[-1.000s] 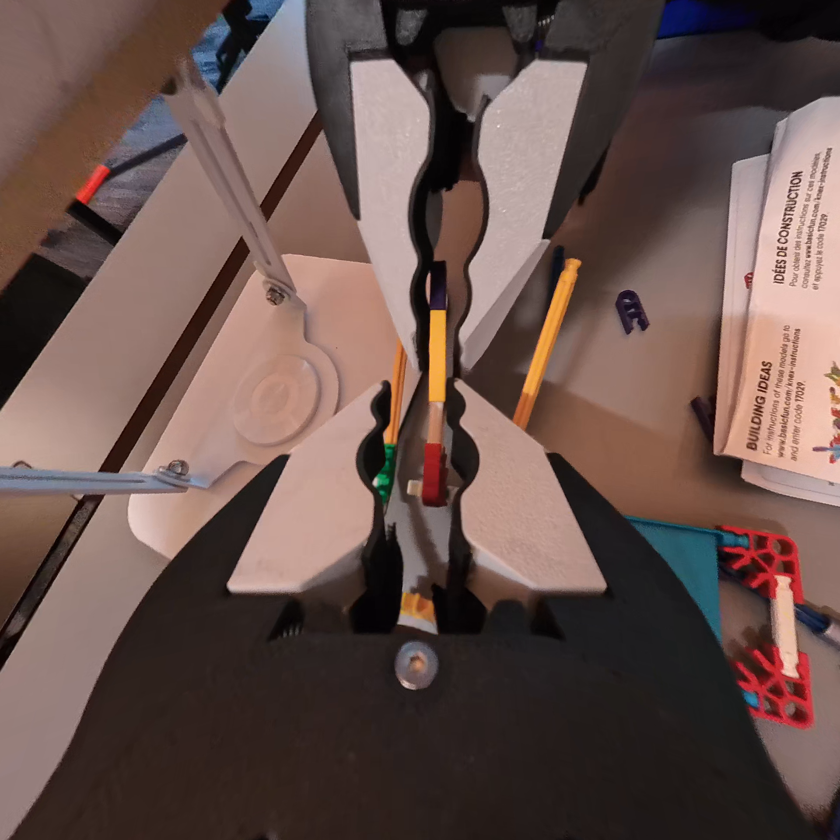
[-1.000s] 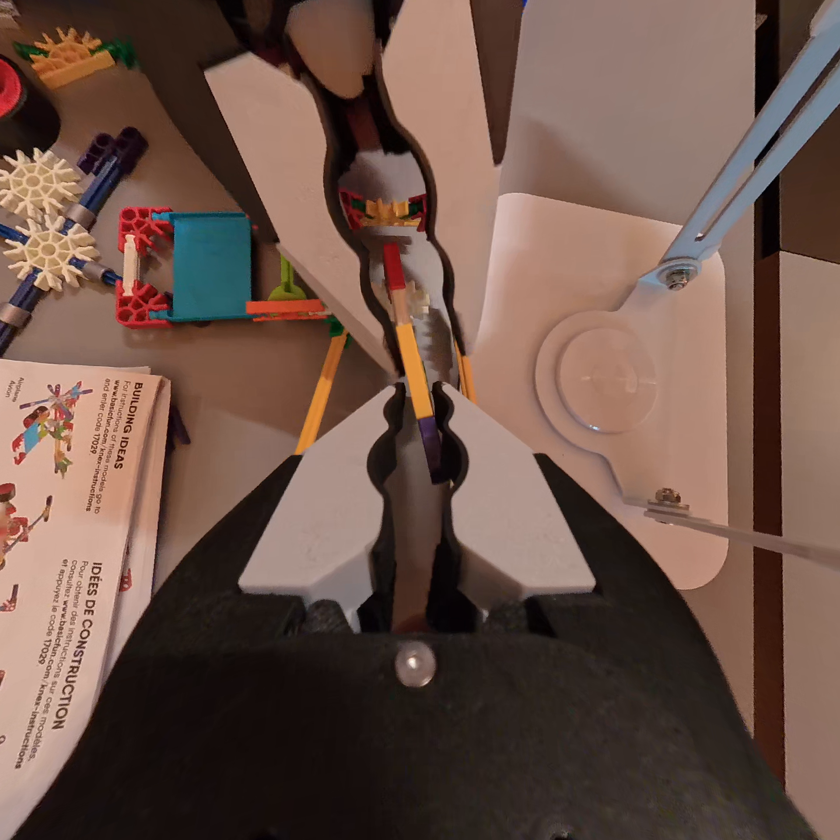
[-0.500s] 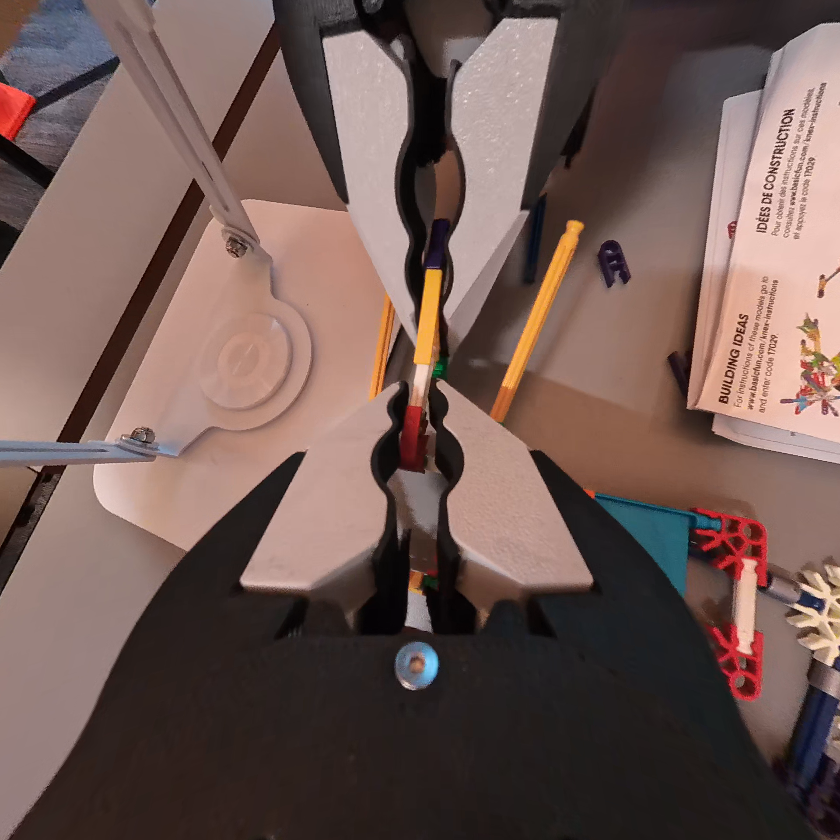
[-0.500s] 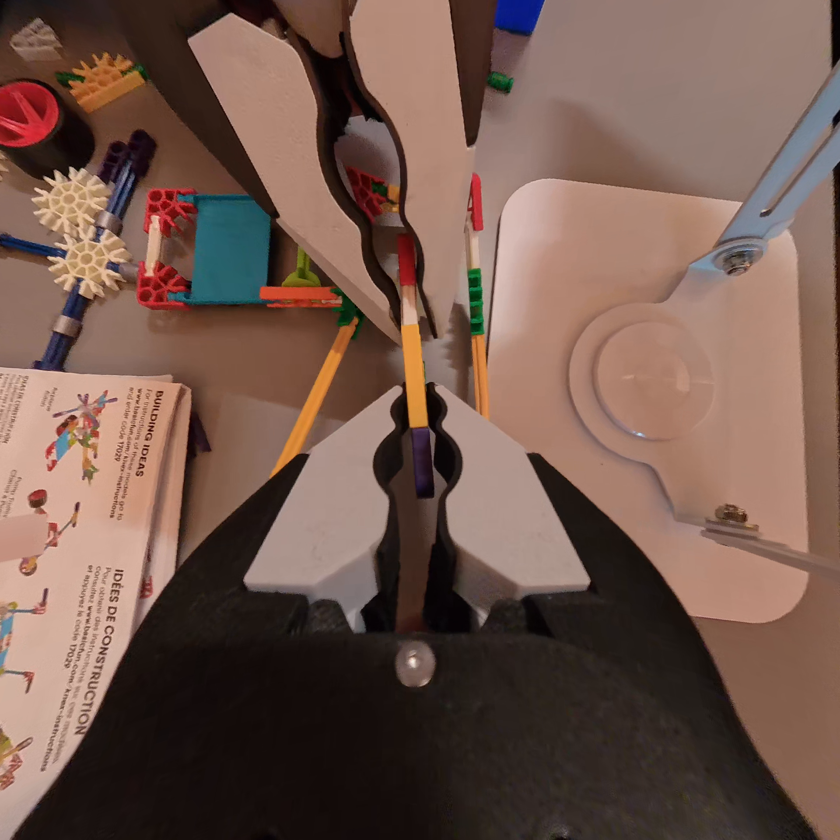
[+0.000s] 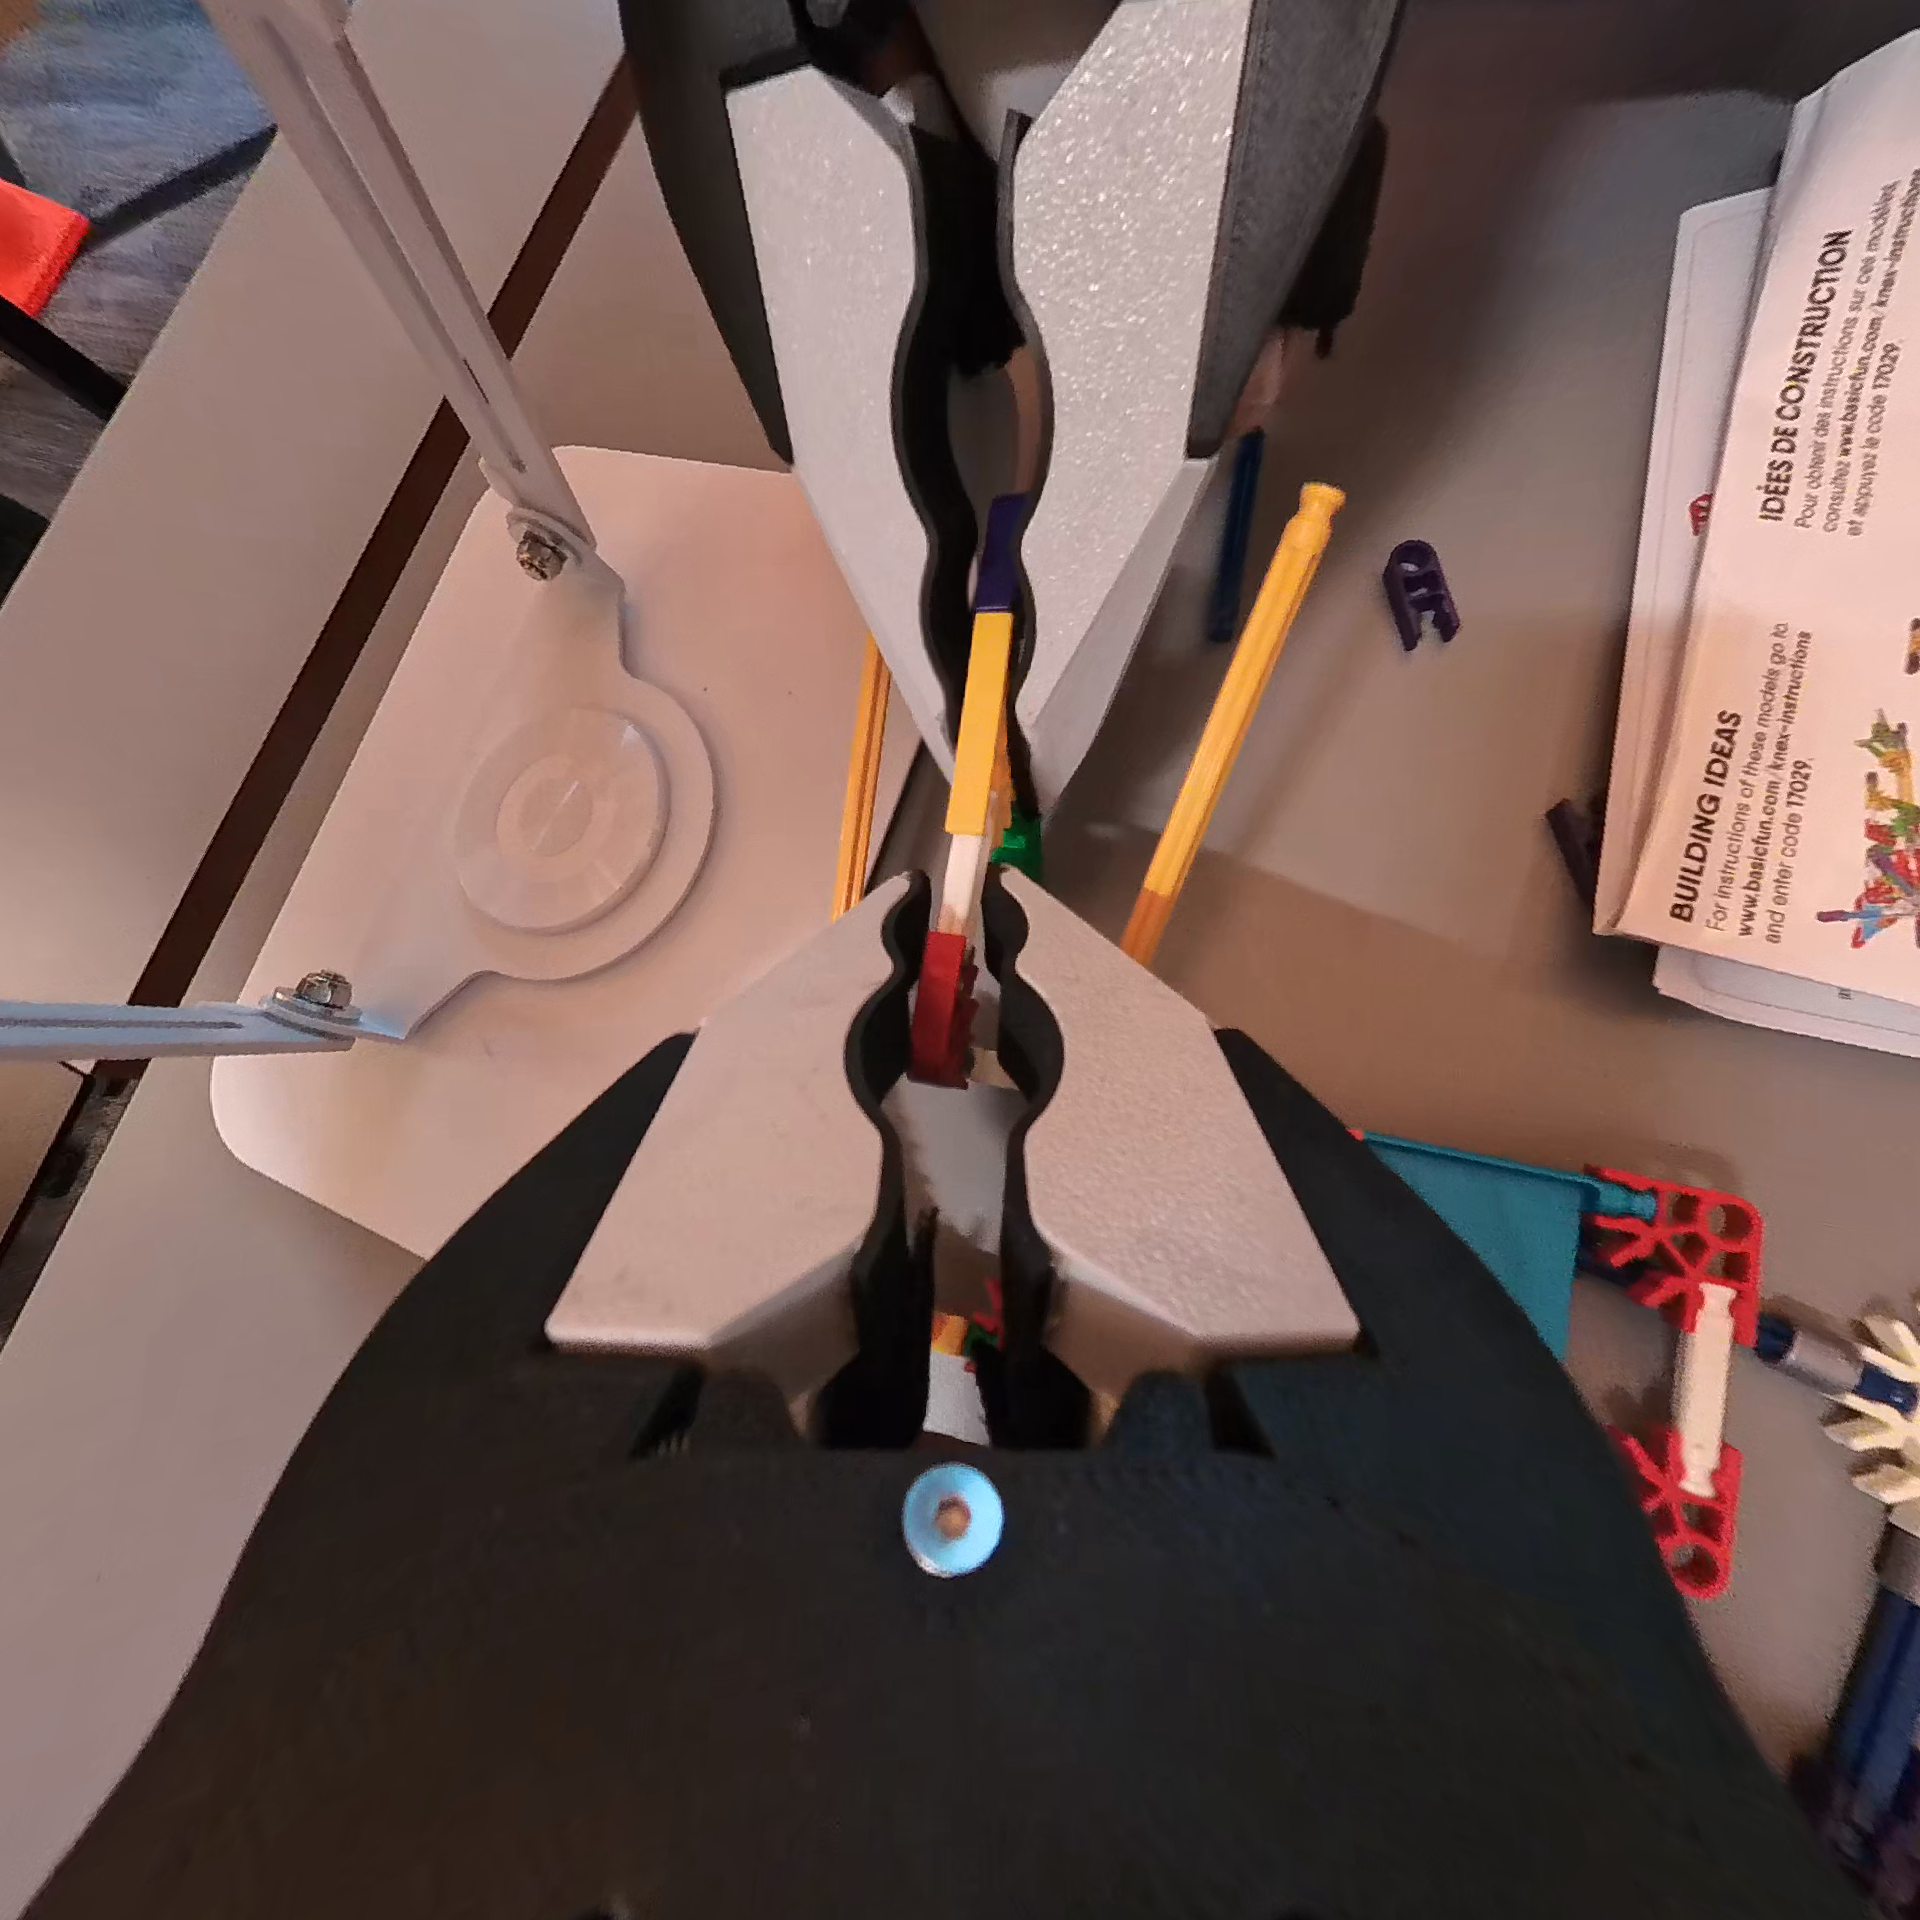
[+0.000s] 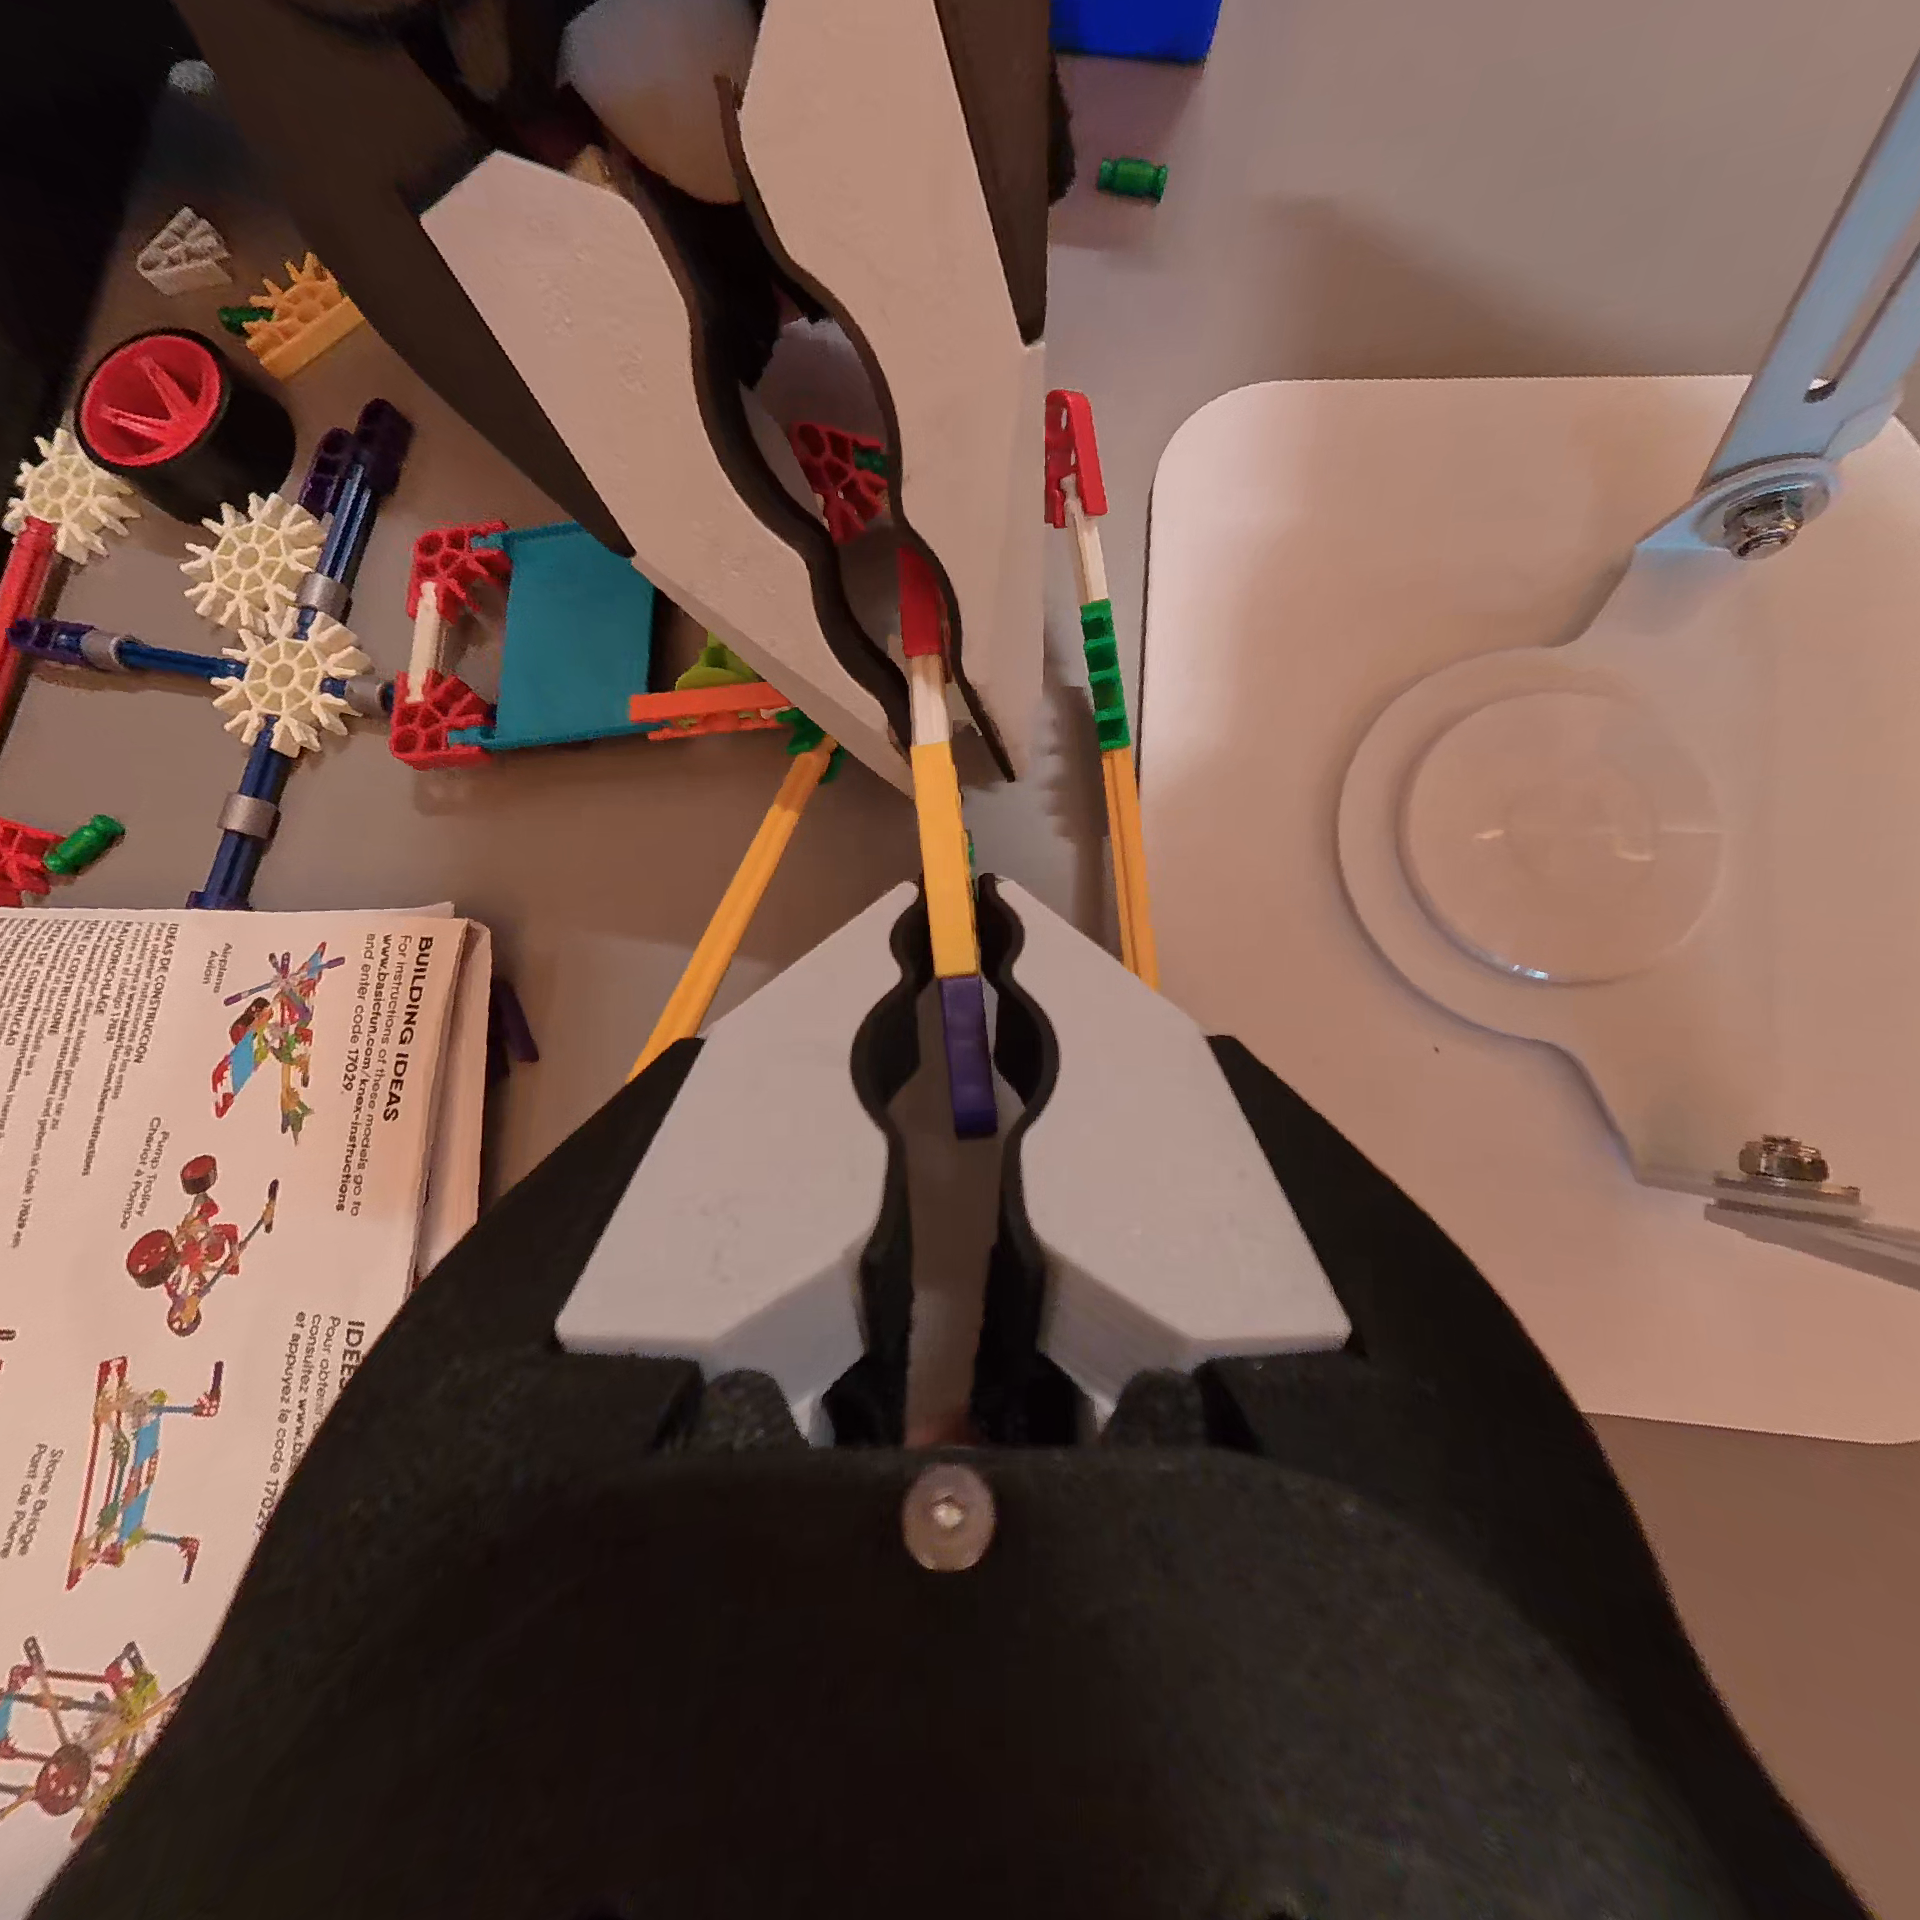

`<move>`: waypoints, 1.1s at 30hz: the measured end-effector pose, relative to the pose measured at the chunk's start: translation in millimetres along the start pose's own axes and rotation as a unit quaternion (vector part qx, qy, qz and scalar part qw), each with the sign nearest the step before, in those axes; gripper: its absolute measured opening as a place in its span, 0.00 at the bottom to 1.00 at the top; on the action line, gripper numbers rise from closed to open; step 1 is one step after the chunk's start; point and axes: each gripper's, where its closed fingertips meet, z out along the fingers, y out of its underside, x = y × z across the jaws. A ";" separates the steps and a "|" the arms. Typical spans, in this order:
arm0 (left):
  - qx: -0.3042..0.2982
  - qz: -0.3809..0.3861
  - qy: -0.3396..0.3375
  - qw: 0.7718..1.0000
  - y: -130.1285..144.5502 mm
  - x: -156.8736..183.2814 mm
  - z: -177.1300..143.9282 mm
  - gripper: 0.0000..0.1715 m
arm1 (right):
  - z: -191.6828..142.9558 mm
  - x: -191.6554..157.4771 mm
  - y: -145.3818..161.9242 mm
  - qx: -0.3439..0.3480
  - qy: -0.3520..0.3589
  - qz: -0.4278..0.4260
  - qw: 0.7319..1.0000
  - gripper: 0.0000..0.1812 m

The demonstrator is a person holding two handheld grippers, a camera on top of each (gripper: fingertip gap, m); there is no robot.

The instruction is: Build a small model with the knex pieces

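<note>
A thin rod assembly runs between my two grippers: a red connector [image 5: 940, 1023], a short white rod [image 5: 961, 878], a yellow rod [image 5: 982, 717] and a purple connector [image 5: 1000, 551]. My left gripper [image 5: 958, 894] is shut on the red connector end. My right gripper [image 6: 951, 894] faces it, shut on the purple connector [image 6: 966, 1060] and the yellow rod [image 6: 945, 862]. The fingertips of the two grippers nearly meet, and the assembly is held above the table. The right gripper [image 5: 992, 769] also shows at the top of the left wrist view. The left gripper [image 6: 956, 769] shows at the top of the right wrist view.
A white stand base [image 6: 1455, 1195] with metal arms lies beside the grippers. An instruction booklet [image 6: 208, 1143] lies on the other side. Loose yellow rods [image 5: 1236, 717], a purple clip [image 5: 1418, 592], a teal panel with red connectors [image 6: 571, 634], white gear pieces [image 6: 255, 561] and a black wheel [image 6: 156, 416] lie on the grey table. The grippers are tip to tip, or close to it.
Both grippers keep hold of the assembly. The red connector now sits closer to my left fingertips. The pair has shifted, and the right wrist view shows more of the table and toy parts.
</note>
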 end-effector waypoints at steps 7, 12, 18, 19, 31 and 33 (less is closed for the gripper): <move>-0.001 0.005 -0.002 1.000 -0.7 1.0 0.8 0.07 | -0.7 5.7 2.6 -0.016 0.028 -0.016 0.999 0.09; -0.002 0.010 -0.008 1.000 -3.1 0.2 -1.1 0.10 | -3.5 9.7 5.4 -0.036 0.052 -0.031 0.998 0.11; -0.006 0.016 -0.011 1.000 -3.2 0.8 -1.1 0.13 | -12.1 16.0 9.9 -0.067 0.087 -0.049 0.993 0.12; -0.006 0.016 -0.010 1.000 -3.0 0.9 -1.1 0.13 | -13.4 16.6 10.0 -0.071 0.094 -0.053 0.992 0.12; 0.001 0.013 -0.016 1.000 -10.1 -1.5 -8.9 0.15 | -24.6 14.9 5.7 -0.074 0.106 -0.063 0.990 0.13; -0.002 0.013 -0.022 1.000 -13.4 -2.2 -12.6 0.16 | -28.3 15.0 4.1 -0.071 0.109 -0.063 0.989 0.13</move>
